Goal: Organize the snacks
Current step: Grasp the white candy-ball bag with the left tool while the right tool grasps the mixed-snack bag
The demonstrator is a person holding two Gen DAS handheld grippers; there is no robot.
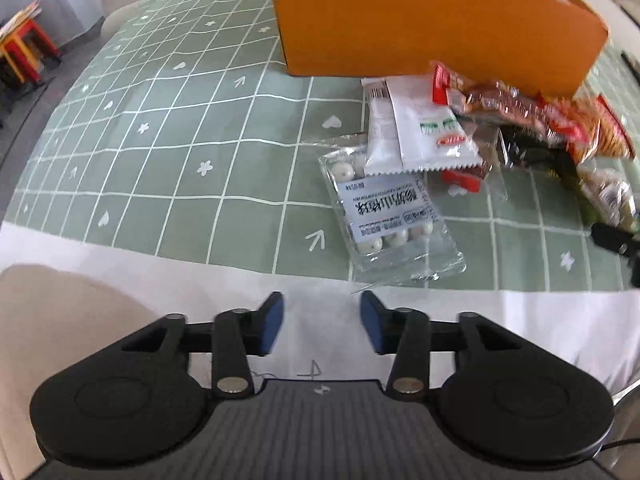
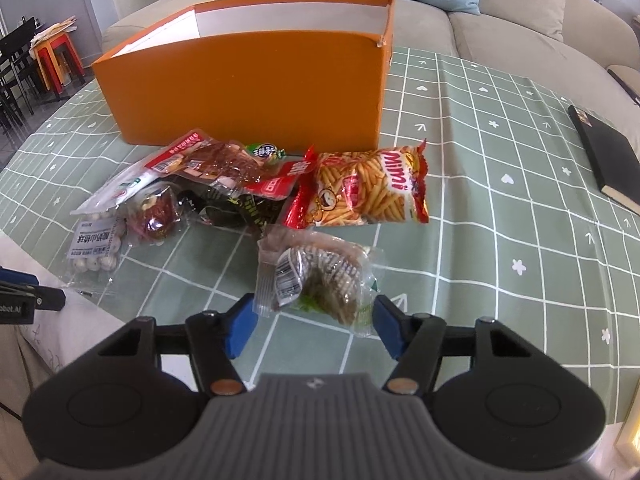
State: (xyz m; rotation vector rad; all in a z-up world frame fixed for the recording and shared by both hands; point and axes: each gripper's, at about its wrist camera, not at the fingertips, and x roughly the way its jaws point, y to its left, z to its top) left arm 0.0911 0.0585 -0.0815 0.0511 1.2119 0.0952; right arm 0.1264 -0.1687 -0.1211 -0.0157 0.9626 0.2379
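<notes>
An orange box (image 2: 256, 80) with a white inside stands open on the green checked tablecloth (image 2: 480, 200); it also shows in the left wrist view (image 1: 420, 20). A heap of snack packets lies in front of it: a Mimi chip bag (image 2: 368, 188), a red meat packet (image 2: 216, 160), a clear bag of white balls (image 1: 392, 216) and a white sachet (image 1: 428, 132). My right gripper (image 2: 314, 326) is open, its blue pads either side of the near end of a clear packet of dark snack (image 2: 320, 276). My left gripper (image 1: 322, 320) is open and empty, short of the white-ball bag.
A black notebook (image 2: 604, 156) lies on the cloth at the right. A beige sofa (image 2: 500, 28) with yellow and blue cushions stands behind the table. Red and yellow stools (image 1: 24, 48) stand far left. The table's white near edge (image 1: 240, 292) lies under the left gripper.
</notes>
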